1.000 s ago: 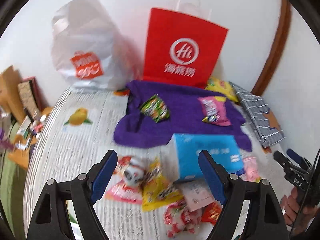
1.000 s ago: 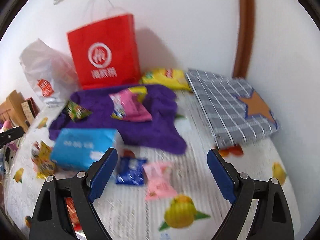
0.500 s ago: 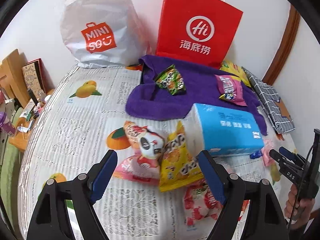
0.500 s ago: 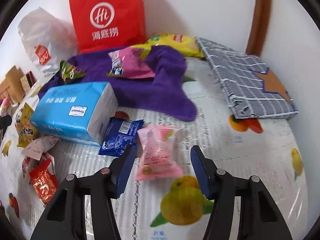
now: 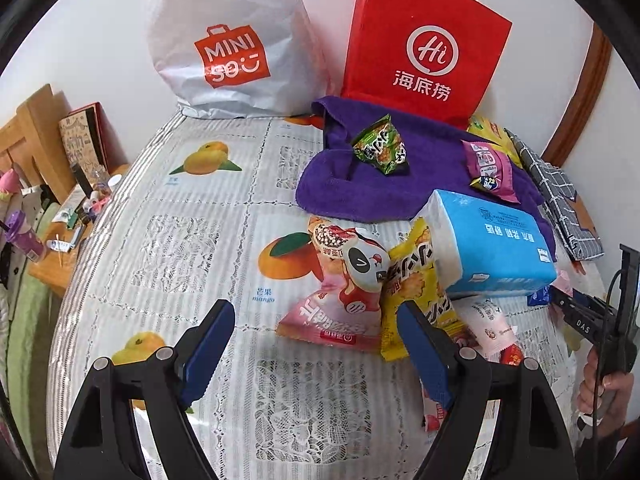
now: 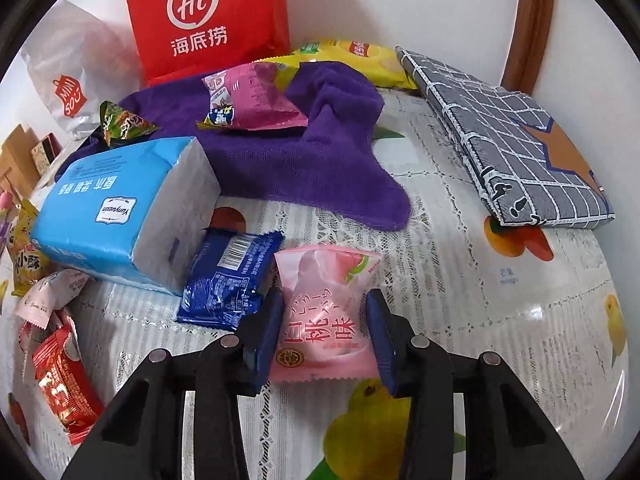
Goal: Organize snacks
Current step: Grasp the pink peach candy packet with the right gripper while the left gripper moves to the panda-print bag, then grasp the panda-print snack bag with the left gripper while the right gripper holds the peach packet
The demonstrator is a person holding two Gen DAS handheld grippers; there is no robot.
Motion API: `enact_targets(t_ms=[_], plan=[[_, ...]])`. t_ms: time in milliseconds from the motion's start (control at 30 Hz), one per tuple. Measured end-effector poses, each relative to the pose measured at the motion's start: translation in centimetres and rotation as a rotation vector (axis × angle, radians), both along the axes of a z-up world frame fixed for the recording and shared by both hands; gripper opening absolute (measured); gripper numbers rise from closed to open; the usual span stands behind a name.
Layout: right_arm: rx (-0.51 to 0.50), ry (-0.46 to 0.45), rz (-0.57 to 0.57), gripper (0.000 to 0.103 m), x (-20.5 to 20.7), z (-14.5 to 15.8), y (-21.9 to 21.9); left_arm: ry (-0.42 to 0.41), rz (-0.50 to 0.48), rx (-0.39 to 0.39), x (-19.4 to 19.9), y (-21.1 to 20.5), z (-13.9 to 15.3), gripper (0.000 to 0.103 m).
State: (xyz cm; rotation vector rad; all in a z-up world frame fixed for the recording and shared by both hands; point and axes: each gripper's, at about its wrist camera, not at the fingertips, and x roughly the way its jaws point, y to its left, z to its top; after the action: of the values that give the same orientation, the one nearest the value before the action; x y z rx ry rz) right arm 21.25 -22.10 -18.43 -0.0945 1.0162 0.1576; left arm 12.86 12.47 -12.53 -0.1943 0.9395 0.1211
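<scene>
**Readable print on your bags and packets**

At the upper left of your left wrist view, the white plastic bag [image 5: 232, 36] reads "MINI SO" on an orange bag logo. Right of it, the red paper bag [image 5: 424, 44] shows "Hi" in a white ring above "海底捞". On the tablecloth [image 5: 192, 248], under the orange fruit picture at centre, you can read "芒果 mango". At the right edge, the right gripper [image 5: 560, 300] body bears "DAS". In your right wrist view, the blue tissue pack [image 6: 120, 208] at left carries a "Yunyuxuan" label, and the pink candy packet [image 6: 324, 316] at lower centre reads "白桃味".
</scene>
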Motion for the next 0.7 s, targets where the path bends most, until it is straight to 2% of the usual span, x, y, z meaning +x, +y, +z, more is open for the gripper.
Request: enact_targets(t_ms=[267, 533, 633, 667, 700], plan=[[0.028, -0.048, 0.005, 0.042, -2.1, 1.6, -0.7, 0.025, -0.009, 0.015, 2.2, -0.2, -0.9, 0.082], [0.047, -0.059, 0.001, 0.042, -3.3, 2.2, -1.5, 0.071, -0.020, -0.021, 4.0, -0.4, -2.7, 0.072], [0.058, -0.053, 0.004, 0.042, -3.4, 2.0, -1.3, 0.092, -0.021, -0.050, 4.7, -0.3, -3.5, 0.061], [0.061, -0.051, 0.005, 0.042, -3.5, 2.0, -1.2, 0.100, -0.026, -0.064, 4.9, -0.3, -3.8, 0.049], [0.062, -0.048, 0.006, 0.042, -3.5, 1.9, -1.1, 0.110, -0.033, -0.076, 5.1, -0.3, -4.1, 0.043]])
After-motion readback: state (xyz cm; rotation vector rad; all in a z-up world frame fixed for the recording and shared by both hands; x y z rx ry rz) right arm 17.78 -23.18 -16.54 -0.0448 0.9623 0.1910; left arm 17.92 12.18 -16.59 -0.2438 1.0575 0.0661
